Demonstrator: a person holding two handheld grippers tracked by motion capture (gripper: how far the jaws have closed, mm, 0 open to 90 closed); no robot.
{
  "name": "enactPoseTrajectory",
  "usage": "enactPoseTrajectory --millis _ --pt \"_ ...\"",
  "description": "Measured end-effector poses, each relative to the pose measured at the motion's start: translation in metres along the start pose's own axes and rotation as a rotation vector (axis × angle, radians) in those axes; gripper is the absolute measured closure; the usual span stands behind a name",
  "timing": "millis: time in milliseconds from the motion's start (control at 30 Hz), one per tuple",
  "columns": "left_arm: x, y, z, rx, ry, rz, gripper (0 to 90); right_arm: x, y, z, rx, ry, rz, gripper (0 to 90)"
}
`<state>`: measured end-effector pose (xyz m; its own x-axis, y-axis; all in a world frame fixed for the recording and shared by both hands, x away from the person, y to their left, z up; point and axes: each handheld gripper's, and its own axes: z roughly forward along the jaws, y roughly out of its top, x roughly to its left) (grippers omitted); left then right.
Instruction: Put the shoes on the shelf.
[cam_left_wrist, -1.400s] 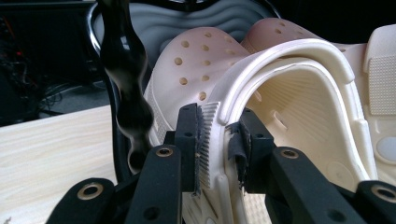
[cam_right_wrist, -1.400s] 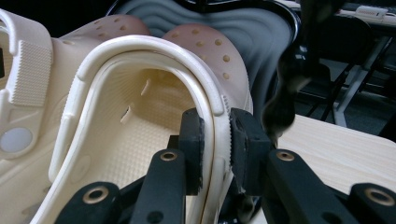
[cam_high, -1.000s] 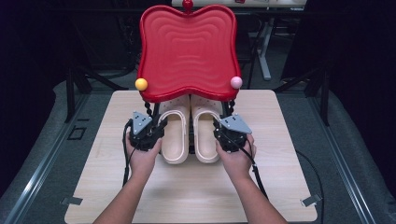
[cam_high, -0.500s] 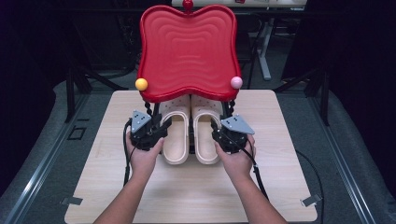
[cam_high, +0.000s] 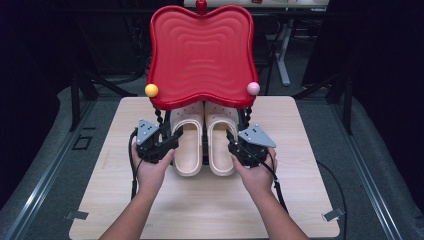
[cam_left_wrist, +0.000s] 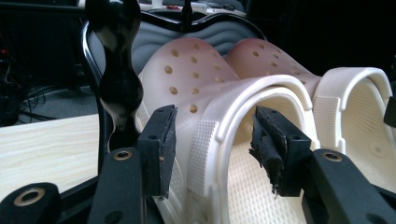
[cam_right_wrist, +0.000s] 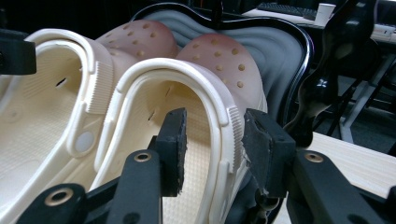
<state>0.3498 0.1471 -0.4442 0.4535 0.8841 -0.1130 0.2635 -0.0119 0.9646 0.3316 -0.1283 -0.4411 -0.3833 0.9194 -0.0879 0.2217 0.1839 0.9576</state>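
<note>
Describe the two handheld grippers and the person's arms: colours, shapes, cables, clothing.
Both the left gripper and the right gripper are black, boxy units, each topped by a grey three-cornered plate with small dark holes. Each has two flat black fingers faced with rubbery pads, one pad frayed at its edge, on arms with brass-ringed screw holes. A black cable trails back from each. The forearms are bare, with no sleeves, gloves or watch.

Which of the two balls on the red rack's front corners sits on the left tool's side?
The yellow ball, at the front corner above the left tool; the pink ball sits over the other corner.

Both hands reach forward, left gripper (cam_high: 167, 145) and right gripper (cam_high: 236, 146) fingers just opening, gripping nothing.
</note>
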Motion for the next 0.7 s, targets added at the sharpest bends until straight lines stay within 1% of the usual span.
enactPoseTrajectory --millis 67,100,133,167,200,233,267,333,367,400,467,533,633,667,700 --pt "0.000 0.000 -0.003 -0.004 -0.003 0.002 50.0 0.000 0.001 -0.002 0.002 0.002 -0.002 59.0" --pt "0.000 -0.001 -0.005 -0.003 -0.002 0.005 50.1 0.000 0.001 -0.006 -0.010 0.008 0.000 57.4" --pt "0.000 -0.001 -0.009 0.000 -0.006 0.008 50.1 0.000 0.001 -0.008 -0.010 0.010 -0.004 56.2" --pt "0.000 -0.001 -0.009 0.000 -0.006 0.008 50.1 0.000 0.002 -0.011 -0.010 0.012 -0.004 54.7" --pt "-0.001 -0.001 -0.011 0.006 -0.005 0.012 50.1 0.000 0.002 -0.011 -0.010 0.012 -0.004 54.7" --pt "-0.001 -0.002 -0.013 0.004 -0.006 0.018 50.1 0.000 0.002 -0.013 -0.011 0.018 -0.007 52.6" --pt "-0.001 -0.002 -0.016 0.002 -0.007 0.027 50.1 0.000 0.002 -0.015 -0.014 0.026 -0.009 50.3" --pt "-0.001 -0.002 -0.021 -0.005 -0.014 0.028 50.2 -0.001 0.002 -0.020 -0.024 0.044 -0.016 47.4" --pt "-0.001 -0.002 -0.025 -0.002 -0.024 0.025 50.2 -0.002 0.001 -0.024 -0.029 0.070 0.002 44.7" --pt "-0.001 -0.002 -0.025 -0.002 -0.024 0.025 50.2 -0.002 0.001 -0.024 -0.029 0.070 0.002 44.7" --pt "-0.002 -0.003 -0.030 0.003 -0.034 0.024 50.4 -0.003 0.000 -0.032 -0.054 0.100 0.022 42.6" --pt "-0.003 -0.005 -0.036 0.014 -0.042 0.030 50.6 -0.003 -0.001 -0.034 -0.054 0.102 0.021 42.1" --pt "-0.005 -0.010 -0.041 0.016 -0.060 0.035 51.4 -0.001 -0.003 -0.040 -0.067 0.111 0.025 41.0" --pt "-0.007 -0.013 -0.043 0.014 -0.052 0.033 51.9 -0.001 -0.004 -0.042 -0.069 0.120 0.021 41.1" --pt "-0.007 -0.015 -0.045 0.018 -0.048 0.039 51.9 -0.001 -0.006 -0.045 -0.059 0.124 0.017 41.5"
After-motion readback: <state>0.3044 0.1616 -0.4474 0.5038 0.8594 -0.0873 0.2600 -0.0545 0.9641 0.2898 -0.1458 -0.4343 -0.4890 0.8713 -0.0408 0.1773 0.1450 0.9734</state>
